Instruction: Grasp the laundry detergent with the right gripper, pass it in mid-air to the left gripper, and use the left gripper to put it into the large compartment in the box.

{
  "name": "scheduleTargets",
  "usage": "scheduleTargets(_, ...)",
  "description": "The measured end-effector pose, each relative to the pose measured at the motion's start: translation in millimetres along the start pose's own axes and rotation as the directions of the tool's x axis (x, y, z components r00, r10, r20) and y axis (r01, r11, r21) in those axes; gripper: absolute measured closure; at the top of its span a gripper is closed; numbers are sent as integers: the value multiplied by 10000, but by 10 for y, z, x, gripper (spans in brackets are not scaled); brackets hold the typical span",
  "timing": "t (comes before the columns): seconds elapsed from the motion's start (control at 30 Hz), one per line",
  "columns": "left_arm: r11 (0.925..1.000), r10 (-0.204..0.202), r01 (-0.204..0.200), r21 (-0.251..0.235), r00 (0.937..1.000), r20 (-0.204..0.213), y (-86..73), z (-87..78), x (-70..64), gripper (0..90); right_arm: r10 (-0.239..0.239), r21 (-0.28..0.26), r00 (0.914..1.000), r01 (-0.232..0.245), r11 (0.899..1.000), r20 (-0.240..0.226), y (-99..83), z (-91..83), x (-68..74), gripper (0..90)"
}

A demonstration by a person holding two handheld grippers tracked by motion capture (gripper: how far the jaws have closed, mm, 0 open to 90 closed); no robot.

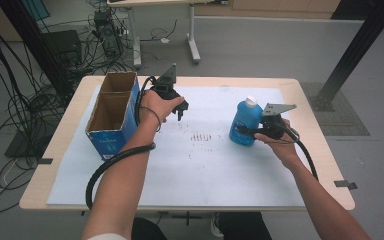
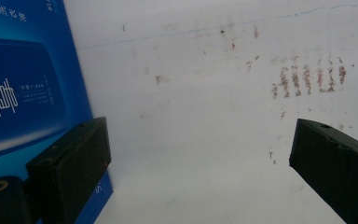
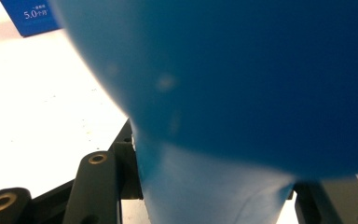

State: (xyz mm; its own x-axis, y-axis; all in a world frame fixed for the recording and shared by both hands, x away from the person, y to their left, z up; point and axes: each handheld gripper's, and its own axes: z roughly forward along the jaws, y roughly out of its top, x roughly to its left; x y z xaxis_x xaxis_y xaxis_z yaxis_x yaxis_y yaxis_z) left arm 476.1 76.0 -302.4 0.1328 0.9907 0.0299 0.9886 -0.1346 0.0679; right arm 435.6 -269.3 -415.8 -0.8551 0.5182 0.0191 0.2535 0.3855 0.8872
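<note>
Right gripper (image 1: 248,131): jaws closed on the blue bottle (image 1: 245,122), which stands upright with a white cap at the right of the white sheet (image 1: 190,170) covering the tabletop; in the right gripper view the bottle's body sits between the jaws. Left gripper (image 1: 180,109): jaws wide apart, holding nothing, just beside the open blue box (image 1: 111,117) at the left. Rust-coloured marks (image 1: 199,136) lie between bottle and box.
</note>
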Motion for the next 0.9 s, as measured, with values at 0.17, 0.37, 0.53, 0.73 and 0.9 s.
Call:
scheduleTargets(0.17, 10000, 65, -65, 28, 10000, 45, -5, 1, -5, 60, 30, 5, 10000, -30, 10000, 13, -1, -1, 1, 450)
scheduleTargets(0.37, 9999, 137, -137, 2, 9999, 42, -11, -6, -13, 59, 50, 12, 10000, -50, 10000, 53, -1, -2, 7, 449)
scheduleTargets(0.53, 9996, 290, -290, 3, 9996, 48, -20, -23, -23, 59, 59, 49, 9999, -60, 10000, 96, 7, -1, 14, 448)
scheduleTargets(0.73, 9989, 454, -454, -68, 9990, 13, -25, -85, -26, 59, -48, 129, 9994, 43, 9999, 334, 91, -59, 66, 447)
scheduleTargets(0.9, 9976, 642, -642, -273, 9979, -2, -48, -178, -45, 58, -156, 507, 9981, 125, 9986, 598, 229, -173, 134, 447)
